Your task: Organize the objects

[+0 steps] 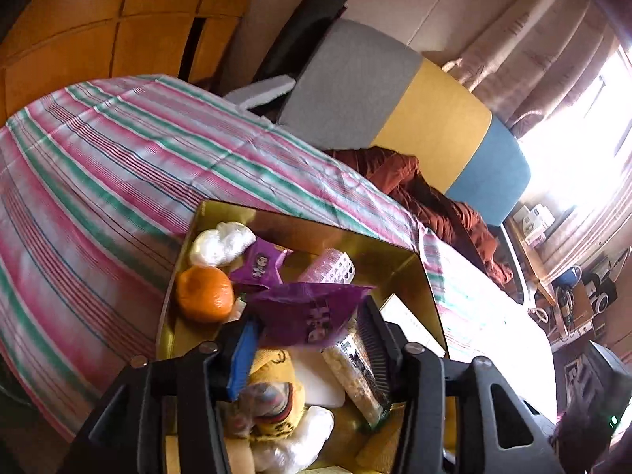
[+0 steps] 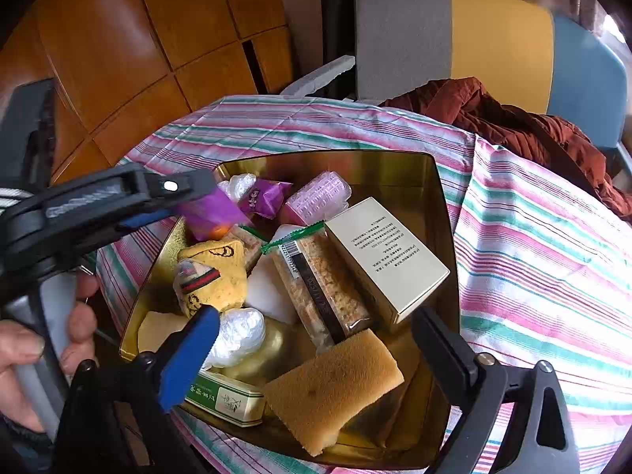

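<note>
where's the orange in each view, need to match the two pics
Left wrist view: the orange sits in plain sight at the left side of the gold tin, under a white bag.
Right wrist view: only a sliver of the orange shows, under the purple packet near the tin's far left.
Shared landmark: the pink hair roller at the tin's far wall.

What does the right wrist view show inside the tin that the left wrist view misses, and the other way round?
Right wrist only: the whole gold box, the yellow sponge, the green-and-white pack, and a hand on the left gripper's handle.

Left wrist only: the orange in full, and a cluttered desk beyond the bed.

Both: the tin, the left gripper shut on a purple packet, the pink roller, the cereal bar, the yellow sock, and the striped cloth.
</note>
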{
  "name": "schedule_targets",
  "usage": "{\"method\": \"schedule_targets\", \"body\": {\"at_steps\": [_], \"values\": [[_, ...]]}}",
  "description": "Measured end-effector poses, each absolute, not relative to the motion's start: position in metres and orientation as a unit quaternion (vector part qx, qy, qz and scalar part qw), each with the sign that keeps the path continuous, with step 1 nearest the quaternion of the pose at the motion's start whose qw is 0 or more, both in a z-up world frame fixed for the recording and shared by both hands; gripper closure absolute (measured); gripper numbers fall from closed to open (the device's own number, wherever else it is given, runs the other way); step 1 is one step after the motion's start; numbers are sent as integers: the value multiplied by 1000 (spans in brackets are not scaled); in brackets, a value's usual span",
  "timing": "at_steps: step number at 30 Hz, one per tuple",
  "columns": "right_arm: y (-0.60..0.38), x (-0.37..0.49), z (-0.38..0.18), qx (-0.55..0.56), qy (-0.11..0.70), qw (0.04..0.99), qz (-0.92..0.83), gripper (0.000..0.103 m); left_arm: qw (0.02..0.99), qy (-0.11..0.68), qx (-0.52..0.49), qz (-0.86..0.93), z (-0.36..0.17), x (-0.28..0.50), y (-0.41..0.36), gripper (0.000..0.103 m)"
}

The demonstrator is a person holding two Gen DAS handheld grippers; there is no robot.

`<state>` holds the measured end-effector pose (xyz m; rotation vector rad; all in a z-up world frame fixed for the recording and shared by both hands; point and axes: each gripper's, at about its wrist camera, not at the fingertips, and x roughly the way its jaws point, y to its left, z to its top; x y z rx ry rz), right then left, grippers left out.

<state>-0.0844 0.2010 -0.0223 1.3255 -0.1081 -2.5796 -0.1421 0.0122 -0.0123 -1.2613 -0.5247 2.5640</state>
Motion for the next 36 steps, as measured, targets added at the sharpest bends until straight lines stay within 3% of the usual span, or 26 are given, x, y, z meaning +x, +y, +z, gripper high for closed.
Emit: {"method": "schedule_targets", "body": {"at_steps": [10,23,36], "values": [[204,-72,-24,446,-33,101,-889,0,101,-160,-439,879,-23,-115,8,53],[193,-44,-14,393,24,34,-918,0,62,-67,-396,914,-11,-50,9,53],[204,-17,-14,376,20,-4,-926,0,42,-15,-391,919,-10,-17,27,52]]}}
